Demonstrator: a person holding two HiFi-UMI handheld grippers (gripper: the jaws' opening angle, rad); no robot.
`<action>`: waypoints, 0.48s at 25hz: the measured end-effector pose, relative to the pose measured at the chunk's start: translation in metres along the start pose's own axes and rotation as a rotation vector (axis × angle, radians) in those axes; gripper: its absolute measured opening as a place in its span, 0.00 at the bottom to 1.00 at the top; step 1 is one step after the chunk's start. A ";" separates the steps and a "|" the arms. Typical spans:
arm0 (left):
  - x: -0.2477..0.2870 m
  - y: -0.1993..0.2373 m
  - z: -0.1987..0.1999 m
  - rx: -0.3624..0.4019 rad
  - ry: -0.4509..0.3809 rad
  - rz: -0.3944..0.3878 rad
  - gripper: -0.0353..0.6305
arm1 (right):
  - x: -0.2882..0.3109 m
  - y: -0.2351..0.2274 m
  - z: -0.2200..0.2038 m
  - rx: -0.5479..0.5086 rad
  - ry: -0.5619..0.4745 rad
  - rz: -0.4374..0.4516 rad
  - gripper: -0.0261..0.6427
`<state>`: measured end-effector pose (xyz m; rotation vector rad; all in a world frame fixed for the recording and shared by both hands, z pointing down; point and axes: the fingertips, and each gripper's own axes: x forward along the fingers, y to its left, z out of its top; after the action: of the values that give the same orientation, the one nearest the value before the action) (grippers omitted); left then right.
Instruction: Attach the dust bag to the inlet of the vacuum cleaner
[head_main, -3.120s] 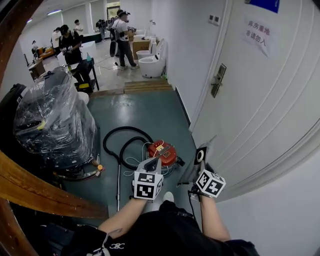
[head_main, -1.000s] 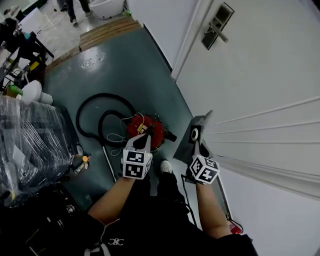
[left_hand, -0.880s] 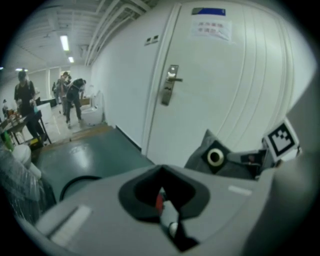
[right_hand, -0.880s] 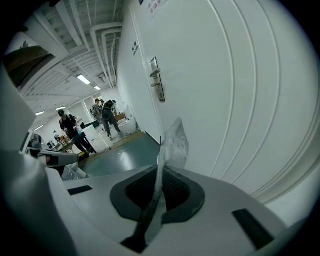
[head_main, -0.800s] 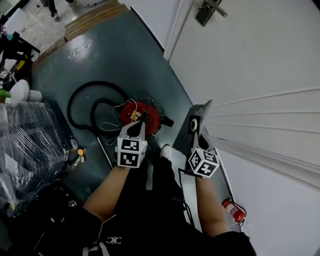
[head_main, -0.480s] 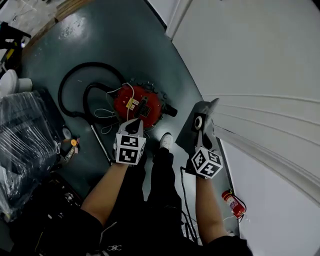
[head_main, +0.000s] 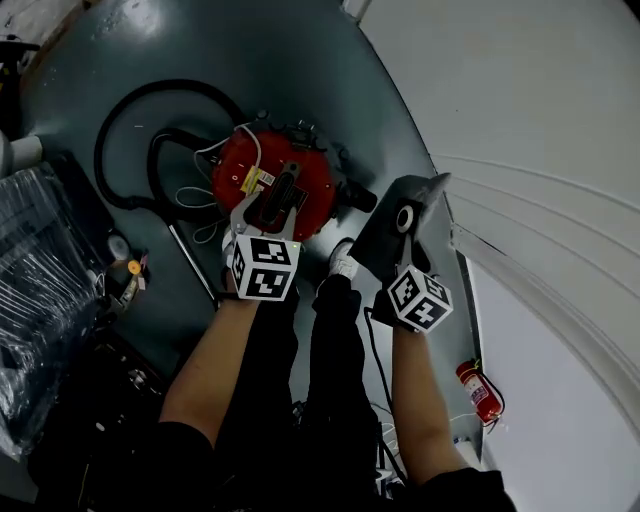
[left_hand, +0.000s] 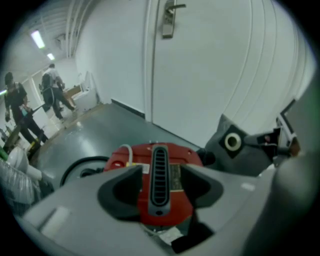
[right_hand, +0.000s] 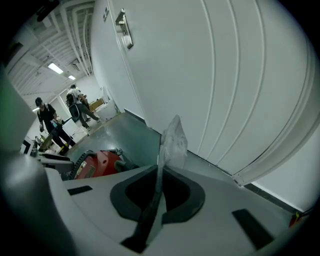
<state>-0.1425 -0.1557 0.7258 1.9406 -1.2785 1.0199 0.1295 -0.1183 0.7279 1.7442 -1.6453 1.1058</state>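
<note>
The red vacuum cleaner (head_main: 272, 175) stands on the floor, its black inlet stub (head_main: 358, 196) pointing right. My left gripper (head_main: 268, 208) hovers over its top; its jaws have just been opening and stand open. In the left gripper view the black handle (left_hand: 159, 180) shows in the gap of the left gripper (left_hand: 160, 191), with no pad pressing on it. My right gripper (head_main: 405, 256) is shut on the lower edge of the grey dust bag (head_main: 392, 232), held just right of the inlet. The bag's white-ringed hole (head_main: 405, 218) faces up. In the right gripper view the dust bag (right_hand: 172, 142) rises edge-on from the right gripper (right_hand: 159, 194).
A black hose (head_main: 125, 110) loops on the floor left of the vacuum. A plastic-wrapped machine (head_main: 40, 300) stands at far left. A white door (head_main: 520, 120) fills the right. A red fire extinguisher (head_main: 480, 390) lies by the wall. A shoe (head_main: 343, 263) sits between the grippers.
Both grippers have sunk towards the vacuum cleaner, which now looks larger and closer. The left jaws have gone from shut to open. The right gripper still grips the bag.
</note>
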 end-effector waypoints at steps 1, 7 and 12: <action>0.009 -0.001 -0.006 -0.002 0.014 -0.003 0.42 | 0.010 0.001 -0.006 -0.008 0.010 0.000 0.06; 0.031 0.001 -0.042 0.000 0.080 0.032 0.37 | 0.043 0.014 -0.038 -0.065 0.058 0.004 0.06; 0.032 0.002 -0.046 0.005 0.076 0.030 0.26 | 0.062 0.024 -0.048 -0.070 0.077 0.031 0.06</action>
<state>-0.1493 -0.1344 0.7773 1.8736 -1.2671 1.1022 0.0916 -0.1183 0.8012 1.6177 -1.6498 1.1021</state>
